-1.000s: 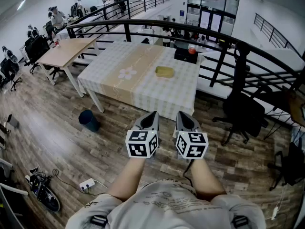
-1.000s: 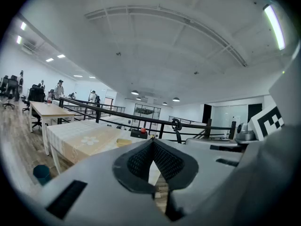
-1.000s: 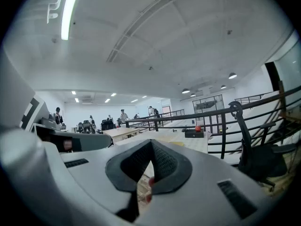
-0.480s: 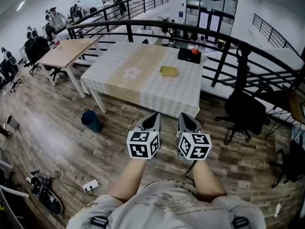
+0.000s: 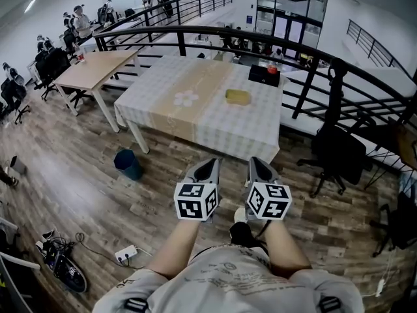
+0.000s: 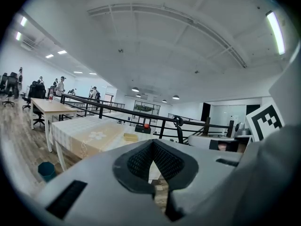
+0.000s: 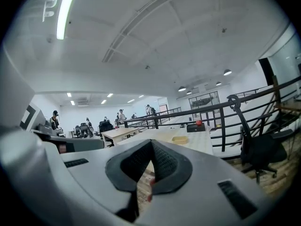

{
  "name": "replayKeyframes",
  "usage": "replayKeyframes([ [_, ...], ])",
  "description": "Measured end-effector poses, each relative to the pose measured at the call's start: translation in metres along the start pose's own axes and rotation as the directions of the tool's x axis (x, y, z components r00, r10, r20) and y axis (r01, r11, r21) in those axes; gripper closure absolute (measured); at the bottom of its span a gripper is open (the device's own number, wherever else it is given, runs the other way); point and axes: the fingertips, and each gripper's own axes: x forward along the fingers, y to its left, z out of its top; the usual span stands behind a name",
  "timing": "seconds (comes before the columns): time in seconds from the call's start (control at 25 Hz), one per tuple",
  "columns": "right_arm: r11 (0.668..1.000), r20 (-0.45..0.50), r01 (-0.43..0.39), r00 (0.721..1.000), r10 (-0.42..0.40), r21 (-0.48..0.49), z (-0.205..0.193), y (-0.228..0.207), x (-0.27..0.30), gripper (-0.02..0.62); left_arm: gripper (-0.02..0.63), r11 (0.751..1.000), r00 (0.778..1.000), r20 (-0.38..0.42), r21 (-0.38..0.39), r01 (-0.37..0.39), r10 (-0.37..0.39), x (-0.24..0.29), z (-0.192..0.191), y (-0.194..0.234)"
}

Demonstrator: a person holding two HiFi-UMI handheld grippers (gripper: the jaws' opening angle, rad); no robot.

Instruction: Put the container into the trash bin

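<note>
The yellow container (image 5: 238,96) lies on the checked tablecloth of the table (image 5: 195,119) ahead; it also shows small in the left gripper view (image 6: 130,136) and the right gripper view (image 7: 180,139). A dark teal trash bin (image 5: 128,163) stands on the wooden floor by the table's near left leg, low at the left in the left gripper view (image 6: 46,170). My left gripper (image 5: 207,168) and right gripper (image 5: 259,167) are held side by side in front of the person, well short of the table. Both are shut with nothing in them.
A black box (image 5: 264,75) with a red thing (image 5: 272,70) on it sits at the table's far right corner. A black railing (image 5: 306,77) runs behind the table. A black office chair (image 5: 339,155) stands at the right, a wooden desk (image 5: 91,70) at the left, a power strip (image 5: 127,253) on the floor.
The person has stepped toward the table, which now looks a little nearer. Both grippers travelled along, still shut and side by side. A shoe now shows below the right gripper.
</note>
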Motion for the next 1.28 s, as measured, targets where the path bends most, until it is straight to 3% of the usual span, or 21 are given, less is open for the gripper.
replayKeyframes([
  [0.28,1.000,0.004,0.000,1.000,0.000,0.012,0.005,-0.015,0.034,0.592,0.601,1.000,1.000,-0.014,0.010,-0.005,0.005,0.028,0.000,0.015],
  [0.56,1.000,0.008,-0.027,1.000,0.027,0.001,0.010,-0.028,0.103,0.592,0.601,1.000,1.000,-0.011,0.021,-0.021,0.021,0.080,0.012,0.052],
  [1.28,0.998,-0.040,-0.069,0.997,0.069,0.009,0.056,-0.119,0.312,0.592,0.601,0.999,0.999,-0.036,0.036,-0.029,0.030,0.286,0.078,0.116],
])
